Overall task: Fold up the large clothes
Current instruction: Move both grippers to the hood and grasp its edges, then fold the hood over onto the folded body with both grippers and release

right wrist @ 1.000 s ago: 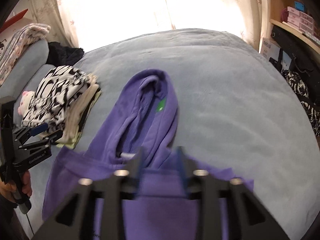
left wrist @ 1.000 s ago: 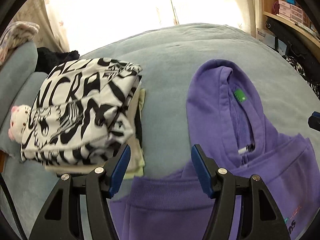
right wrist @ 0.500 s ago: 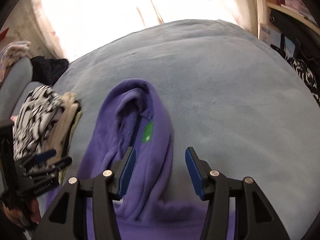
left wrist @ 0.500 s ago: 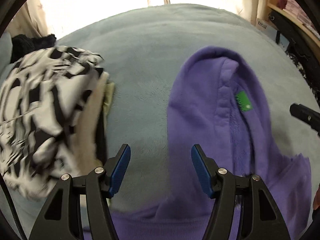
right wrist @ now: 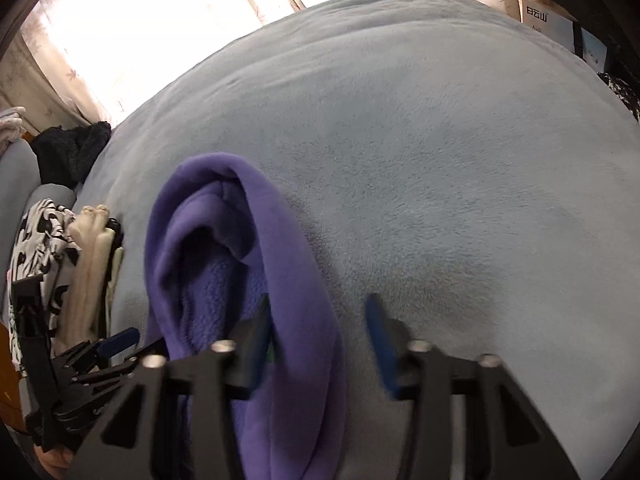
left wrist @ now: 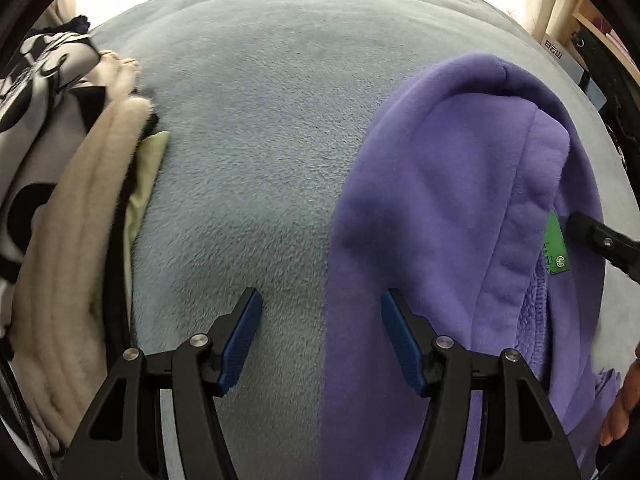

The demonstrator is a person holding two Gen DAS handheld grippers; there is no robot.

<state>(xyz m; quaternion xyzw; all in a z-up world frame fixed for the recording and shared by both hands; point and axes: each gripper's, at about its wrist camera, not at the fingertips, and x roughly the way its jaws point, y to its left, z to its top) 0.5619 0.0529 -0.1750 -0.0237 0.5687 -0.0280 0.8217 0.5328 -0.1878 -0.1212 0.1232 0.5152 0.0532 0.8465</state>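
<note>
Bed: grey-blue fleece blanket [left wrist: 256, 128] covers the whole surface; bright curtained window [right wrist: 152, 28] beyond its far edge.
Hoodie: purple hoodie [left wrist: 440, 208] lies on the blanket with its hood pointing to the far edge; in the left wrist view it fills the right half, in the right wrist view [right wrist: 240, 280] it sits left of centre.
Hood: rests on its side, opening turned toward the right gripper, fuzzy lining showing inside.
Tag: green tag [left wrist: 557, 246] sewn inside the hood near the neck.
Left gripper: left gripper [left wrist: 320, 336] has its blue pads spread apart; the hood's left edge runs up between them, the left pad over bare blanket and the right pad over purple cloth. Whether the pads touch the cloth cannot be told.
Right gripper: right gripper [right wrist: 318, 340] is also spread; the left pad is inside the hood opening, the right pad over bare blanket, and the hood's right rim lies between them, not pinched.
Stack: folded pile [left wrist: 60, 200] at the blanket's left edge, black-and-white print on top, cream and pale green layers under it; apart from the hoodie.
Shelf side: white box [right wrist: 544, 16] with dark lettering past the bed's right edge.
Dark cloth: black bundle [right wrist: 70, 152] at the far left corner.
</note>
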